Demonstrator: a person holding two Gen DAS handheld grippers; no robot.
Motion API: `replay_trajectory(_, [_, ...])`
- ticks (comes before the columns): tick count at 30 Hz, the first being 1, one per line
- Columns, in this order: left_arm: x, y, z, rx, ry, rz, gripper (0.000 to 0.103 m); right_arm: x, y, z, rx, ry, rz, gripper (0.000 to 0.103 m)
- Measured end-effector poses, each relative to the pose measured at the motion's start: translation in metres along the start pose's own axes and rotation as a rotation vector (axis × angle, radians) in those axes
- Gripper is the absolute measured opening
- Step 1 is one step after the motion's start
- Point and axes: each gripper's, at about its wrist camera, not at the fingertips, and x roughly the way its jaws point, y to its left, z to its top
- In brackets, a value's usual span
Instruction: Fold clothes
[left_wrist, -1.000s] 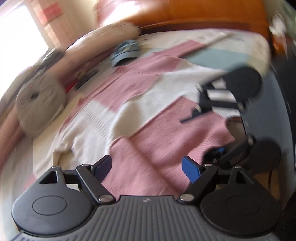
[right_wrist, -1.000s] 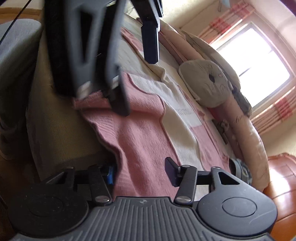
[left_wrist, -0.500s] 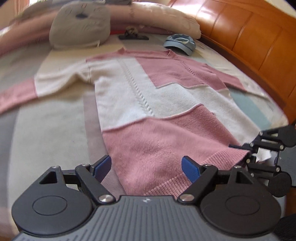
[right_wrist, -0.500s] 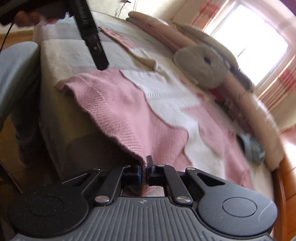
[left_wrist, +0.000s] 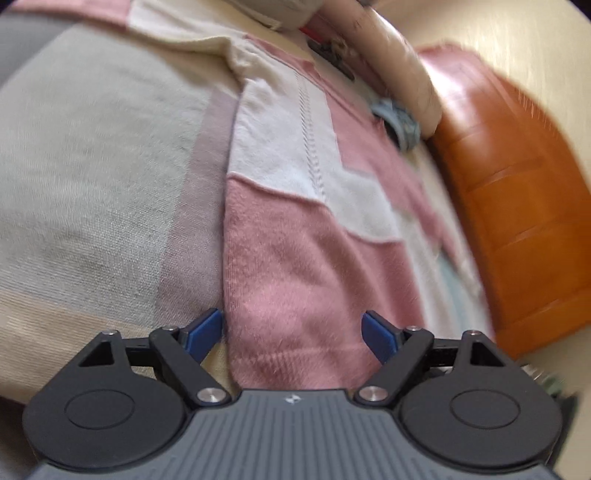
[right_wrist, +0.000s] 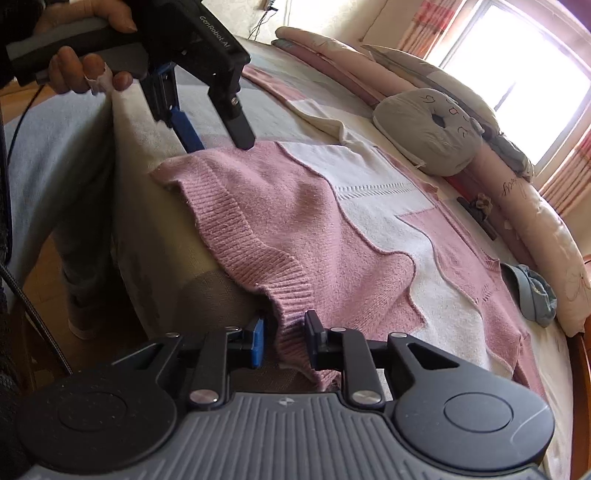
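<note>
Two grippers work at the near edge of a bed (right_wrist: 155, 206), where a pink and white sweater (right_wrist: 332, 229) lies spread flat with its ribbed hem hanging just over the mattress edge. The right gripper (right_wrist: 282, 341) has the hem's near corner between its fingers; its jaws have just been opening from a full close and now stand narrowly apart, the knit loose between them, one pad clear of it. The left gripper (right_wrist: 214, 136), held in a person's hand (right_wrist: 85, 48), stands wide open over the hem's far corner, with its fingertips just above the cloth and the sweater's side edge running up between its fingers in its own view. The left gripper (left_wrist: 293, 332) there sees bare bedspread to the left of the sweater. Beyond the sweater, near the neckline, lie a round grey cushion (right_wrist: 428, 133), a small dark clip (right_wrist: 476, 210) and a blue cap (right_wrist: 532, 295), with long pillows (right_wrist: 535, 229) behind them along the window side. An orange wooden headboard (left_wrist: 517, 206) bounds the bed on the far side.
</note>
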Motion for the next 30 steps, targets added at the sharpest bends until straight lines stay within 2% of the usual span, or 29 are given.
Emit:
replay_trajectory(3, [0.007,0.012,0.016,-0.070,-0.019,-0.073,0.083,0.001,-0.003,0.002,0.028,-0.006,0.004,0.027])
replay_trajectory(7, [0.014,0.018,0.018,-0.086,-0.039,-0.128,0.082,0.001,-0.004,0.004,0.052,-0.011,0.006,0.028])
replay_trajectory(8, [0.013,0.020,0.016,-0.094,-0.040,-0.143,0.078,0.001,-0.004,0.004,0.059,-0.013,0.008,0.028])
replay_trajectory(10, [0.011,0.022,0.005,-0.138,0.008,-0.157,0.070,0.000,-0.003,0.002,0.071,-0.012,0.009,0.028])
replay_trajectory(13, [0.012,0.019,-0.008,-0.087,0.040,-0.160,0.061,-0.001,-0.004,-0.003,0.100,-0.014,0.008,0.028])
replay_trajectory(14, [0.014,0.018,-0.009,-0.071,0.039,-0.159,0.056,0.000,-0.005,-0.004,0.113,-0.018,0.012,0.028])
replay_trajectory(16, [0.019,0.021,-0.005,-0.112,0.031,-0.142,0.042,0.002,-0.008,-0.003,0.138,-0.021,0.021,0.028])
replay_trajectory(17, [0.022,0.021,-0.004,-0.121,0.034,-0.114,0.019,0.004,-0.009,-0.002,0.140,-0.019,0.020,0.028])
replay_trajectory(18, [0.023,0.020,-0.004,-0.110,0.037,-0.088,0.004,0.004,-0.009,-0.001,0.134,-0.017,0.014,0.028])
replay_trajectory(22, [0.017,0.012,-0.004,-0.053,0.039,-0.017,0.004,-0.004,-0.010,0.002,0.128,-0.030,0.009,0.028])
replay_trajectory(25, [0.005,0.009,-0.004,-0.011,0.056,0.031,0.004,-0.013,-0.020,-0.001,0.203,-0.038,0.046,0.031])
replay_trajectory(28, [-0.007,0.008,-0.006,0.031,0.111,0.059,0.005,-0.025,-0.038,-0.009,0.314,-0.056,0.085,0.039])
replay_trajectory(30, [-0.012,-0.001,-0.009,0.087,0.116,0.124,0.011,-0.033,-0.051,-0.017,0.401,-0.070,0.102,0.050])
